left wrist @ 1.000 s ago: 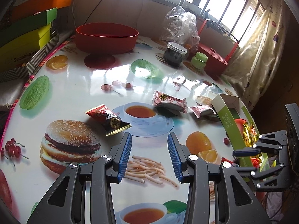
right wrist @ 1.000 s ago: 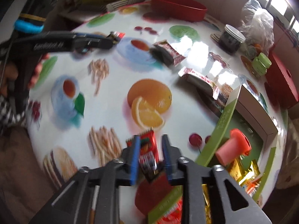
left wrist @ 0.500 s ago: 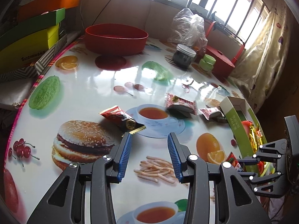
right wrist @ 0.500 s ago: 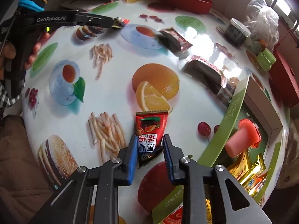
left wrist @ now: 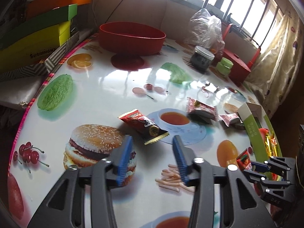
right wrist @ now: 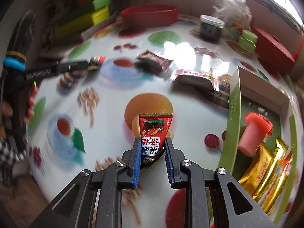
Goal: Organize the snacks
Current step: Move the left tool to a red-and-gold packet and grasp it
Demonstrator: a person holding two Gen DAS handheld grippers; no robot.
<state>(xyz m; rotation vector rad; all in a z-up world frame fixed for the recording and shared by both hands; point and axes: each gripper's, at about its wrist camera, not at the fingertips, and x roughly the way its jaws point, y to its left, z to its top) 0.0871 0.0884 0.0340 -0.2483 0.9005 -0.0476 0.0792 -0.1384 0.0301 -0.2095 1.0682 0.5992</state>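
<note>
My right gripper (right wrist: 153, 144) is shut on a red plum-candy packet (right wrist: 154, 133), held above the table left of the green snack box (right wrist: 232, 131); the packet also shows in the left wrist view (left wrist: 244, 160). The box holds a pink piece (right wrist: 254, 134) and gold packets (right wrist: 266, 163). My left gripper (left wrist: 152, 144) is open, just short of a red-and-black snack packet (left wrist: 144, 125) lying on the table. Two more red packets (left wrist: 201, 108) (left wrist: 229, 118) lie beyond it, near the box (left wrist: 253, 131).
A red bowl (left wrist: 131, 38) stands at the back. A dark jar (left wrist: 202, 60), green tubs (left wrist: 225, 66), a red box (left wrist: 237, 66) and a plastic bag (left wrist: 207, 26) are at the back right. Stacked boxes (left wrist: 36, 38) line the left edge.
My right gripper has lifted the red packet and turned more level. My left gripper has moved forward, closer to the red-and-black packet, still open.
</note>
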